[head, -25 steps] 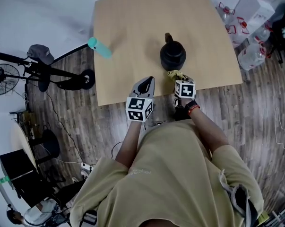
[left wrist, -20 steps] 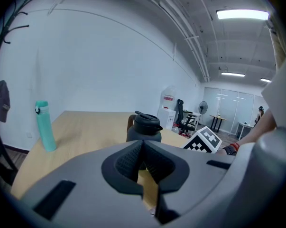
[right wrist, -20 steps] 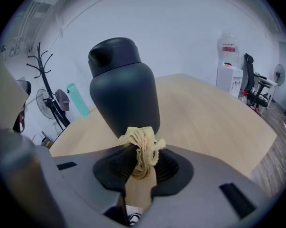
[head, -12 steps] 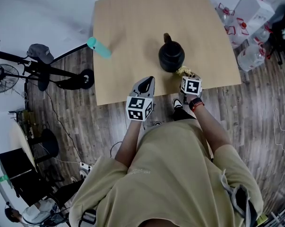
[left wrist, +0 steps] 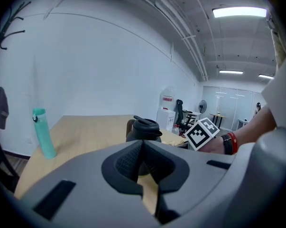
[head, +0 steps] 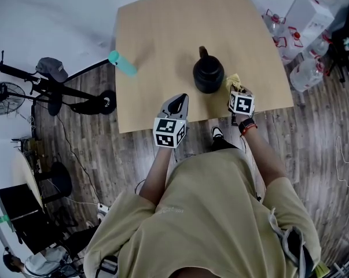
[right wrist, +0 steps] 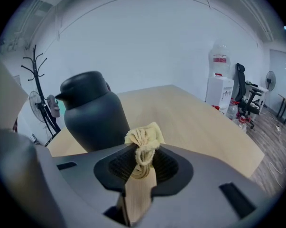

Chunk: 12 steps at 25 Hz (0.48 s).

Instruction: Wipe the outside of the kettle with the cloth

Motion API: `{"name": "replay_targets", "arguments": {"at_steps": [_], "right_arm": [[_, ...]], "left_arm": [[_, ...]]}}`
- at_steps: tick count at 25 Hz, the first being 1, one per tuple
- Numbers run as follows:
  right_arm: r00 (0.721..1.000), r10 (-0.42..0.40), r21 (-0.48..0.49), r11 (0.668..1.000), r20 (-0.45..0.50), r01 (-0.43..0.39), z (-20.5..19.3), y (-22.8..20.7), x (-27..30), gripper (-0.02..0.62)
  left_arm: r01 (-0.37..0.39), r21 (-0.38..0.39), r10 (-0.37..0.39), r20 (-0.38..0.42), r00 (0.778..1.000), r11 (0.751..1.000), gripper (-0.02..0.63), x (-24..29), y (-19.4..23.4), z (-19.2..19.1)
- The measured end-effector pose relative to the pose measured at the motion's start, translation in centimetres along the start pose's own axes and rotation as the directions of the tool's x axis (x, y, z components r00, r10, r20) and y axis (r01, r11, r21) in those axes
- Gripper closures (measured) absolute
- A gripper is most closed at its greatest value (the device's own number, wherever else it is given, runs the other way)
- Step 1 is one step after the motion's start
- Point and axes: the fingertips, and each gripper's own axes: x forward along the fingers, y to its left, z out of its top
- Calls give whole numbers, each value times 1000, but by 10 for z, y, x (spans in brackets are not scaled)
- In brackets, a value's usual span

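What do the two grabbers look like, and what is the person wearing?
The left gripper and right gripper are grey with dark ribbed jaws; each carries a white cube with black square markers. The person wears a khaki short-sleeved shirt and a red wristband.

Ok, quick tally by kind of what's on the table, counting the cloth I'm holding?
black kettle: 1
teal bottle: 1
yellow cloth: 1, pinched in the right gripper
Total: 3

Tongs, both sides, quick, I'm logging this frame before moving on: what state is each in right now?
Left tongs: closed, nothing between them.
Right tongs: closed on the yellow cloth, beside the kettle.
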Motion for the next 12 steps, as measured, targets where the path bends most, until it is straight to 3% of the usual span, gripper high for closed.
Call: {"name": "replay_targets", "arguments": {"at_steps": [5, 12], "right_arm": [[992, 54, 23, 998, 115, -57, 42, 1, -29, 489], [958, 127, 31, 990, 256, -140, 104, 20, -80, 488]], "left_arm": [[-7, 14, 6, 29, 1000, 1000, 581, 3, 1, 21], [-31, 44, 26, 105, 994, 999, 581, 4, 9, 69]]}}
